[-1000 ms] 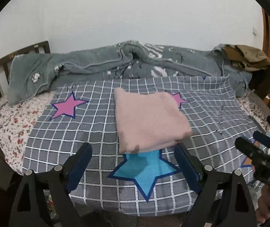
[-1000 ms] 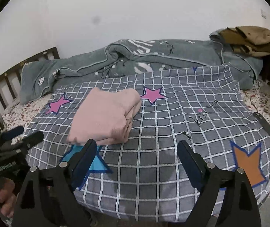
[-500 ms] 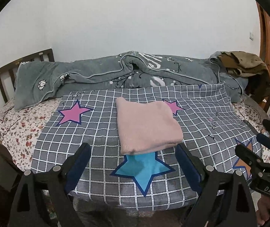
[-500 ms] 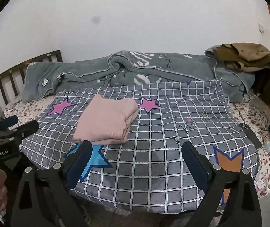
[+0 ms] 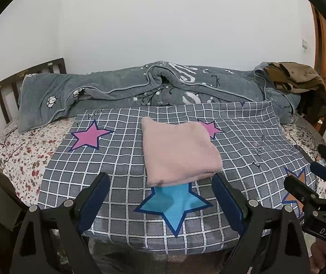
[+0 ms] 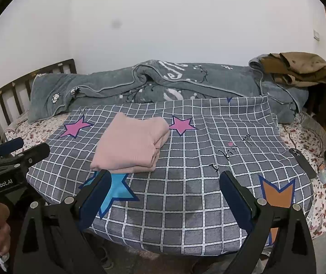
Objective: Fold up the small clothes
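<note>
— Was the folding done?
— It looked so: the pink garment (image 5: 178, 153) lay folded on the checked sheet (image 5: 121, 159); left tongs (image 5: 160, 202) and right tongs (image 6: 165, 197) hung wide open, empty.

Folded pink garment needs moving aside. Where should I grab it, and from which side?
Take the pink garment at its near edge, above the blue star, coming in low from the front. The stacked layers end there as one thin lip, so open jaws could probably pinch all of them together; the far side looks rounded and bulkier.

The folded pink garment (image 5: 178, 153) hides the blue star's (image 5: 174, 203) top point; small blanket lettering (image 6: 233, 150) is unreadable.
</note>
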`<state>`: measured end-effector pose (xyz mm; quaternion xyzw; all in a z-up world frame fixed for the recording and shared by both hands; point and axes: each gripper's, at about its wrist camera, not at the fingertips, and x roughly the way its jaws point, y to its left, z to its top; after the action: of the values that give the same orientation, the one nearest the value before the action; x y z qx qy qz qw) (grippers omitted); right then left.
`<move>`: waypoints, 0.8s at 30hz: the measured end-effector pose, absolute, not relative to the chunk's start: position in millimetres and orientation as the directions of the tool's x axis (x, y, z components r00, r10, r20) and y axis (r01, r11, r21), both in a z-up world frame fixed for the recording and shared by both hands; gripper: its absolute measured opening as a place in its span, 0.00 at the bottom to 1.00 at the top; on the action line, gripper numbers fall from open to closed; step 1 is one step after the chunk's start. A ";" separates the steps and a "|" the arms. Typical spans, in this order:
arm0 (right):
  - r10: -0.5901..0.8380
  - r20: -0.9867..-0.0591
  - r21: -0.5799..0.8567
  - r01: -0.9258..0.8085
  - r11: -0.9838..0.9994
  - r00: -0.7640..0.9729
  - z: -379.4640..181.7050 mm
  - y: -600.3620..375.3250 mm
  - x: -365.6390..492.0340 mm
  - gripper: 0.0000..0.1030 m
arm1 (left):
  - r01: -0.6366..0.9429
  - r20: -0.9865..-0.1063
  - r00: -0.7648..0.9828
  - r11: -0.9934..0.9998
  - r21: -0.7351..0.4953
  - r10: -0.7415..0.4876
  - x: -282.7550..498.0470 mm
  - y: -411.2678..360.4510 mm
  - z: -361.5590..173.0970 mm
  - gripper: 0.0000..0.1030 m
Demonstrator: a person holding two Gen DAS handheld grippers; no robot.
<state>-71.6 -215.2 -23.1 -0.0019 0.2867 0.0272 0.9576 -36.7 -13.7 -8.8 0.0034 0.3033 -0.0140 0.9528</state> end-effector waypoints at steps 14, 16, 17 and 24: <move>0.050 -0.545 0.012 -0.052 0.999 0.837 -21.7 -214.3 -69.6 0.92 | 0.022 -0.575 0.818 1.000 -0.012 -0.025 -36.7 -10.3 -8.8 0.88; 0.051 -0.545 0.014 -0.052 0.999 0.837 -21.5 -213.4 -70.3 0.92 | 0.020 -0.574 0.819 1.000 -0.018 -0.026 -37.5 -9.4 -8.6 0.88; 0.051 -0.545 0.013 -0.053 0.999 0.837 -21.7 -213.2 -70.3 0.92 | 0.018 -0.574 0.818 1.000 -0.017 -0.024 -37.6 -9.2 -8.8 0.88; 0.051 -0.545 0.015 -0.051 0.999 0.837 -21.4 -211.7 -71.0 0.92 | 0.011 -0.576 0.817 1.000 -0.015 -0.017 -39.0 -8.2 -10.0 0.88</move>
<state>-71.0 -211.7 -21.4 -0.0002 0.2845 0.0268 0.9583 -39.0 -8.2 -10.0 -0.0053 0.3024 -0.0073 0.9531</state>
